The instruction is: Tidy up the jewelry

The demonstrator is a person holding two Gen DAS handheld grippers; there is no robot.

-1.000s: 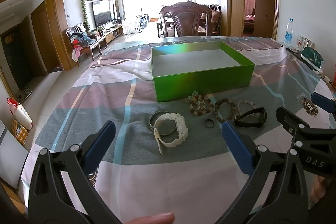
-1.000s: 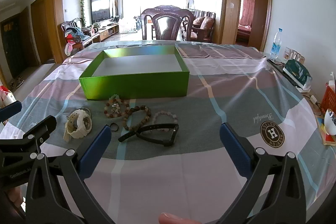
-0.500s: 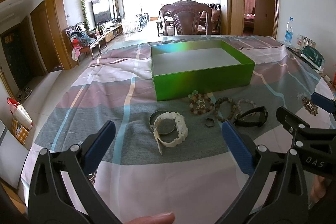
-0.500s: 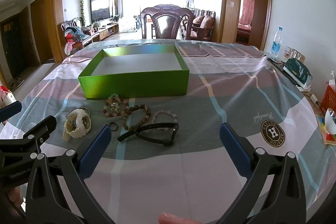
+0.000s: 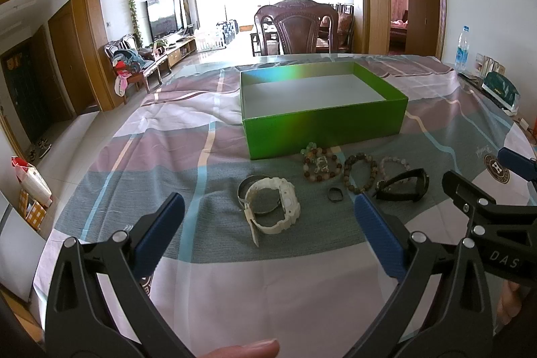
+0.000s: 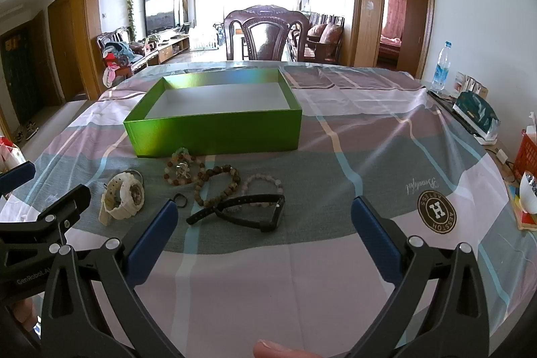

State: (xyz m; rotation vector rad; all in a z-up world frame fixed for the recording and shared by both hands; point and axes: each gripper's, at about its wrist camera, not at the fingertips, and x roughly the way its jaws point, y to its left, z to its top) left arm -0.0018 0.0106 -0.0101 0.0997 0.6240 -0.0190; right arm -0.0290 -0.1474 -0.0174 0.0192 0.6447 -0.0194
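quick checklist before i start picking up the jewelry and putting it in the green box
1. Left gripper open and holding nothing: ok.
2. Right gripper open and holding nothing: ok.
3. Green box open, nothing seen inside: ok.
4. White watch free to lift: not ok, it lies over a metal bangle.
5. Black band free: cannot tell, it seems to overlap the pink bead bracelet.
6. Small ring apart from the other pieces: ok.
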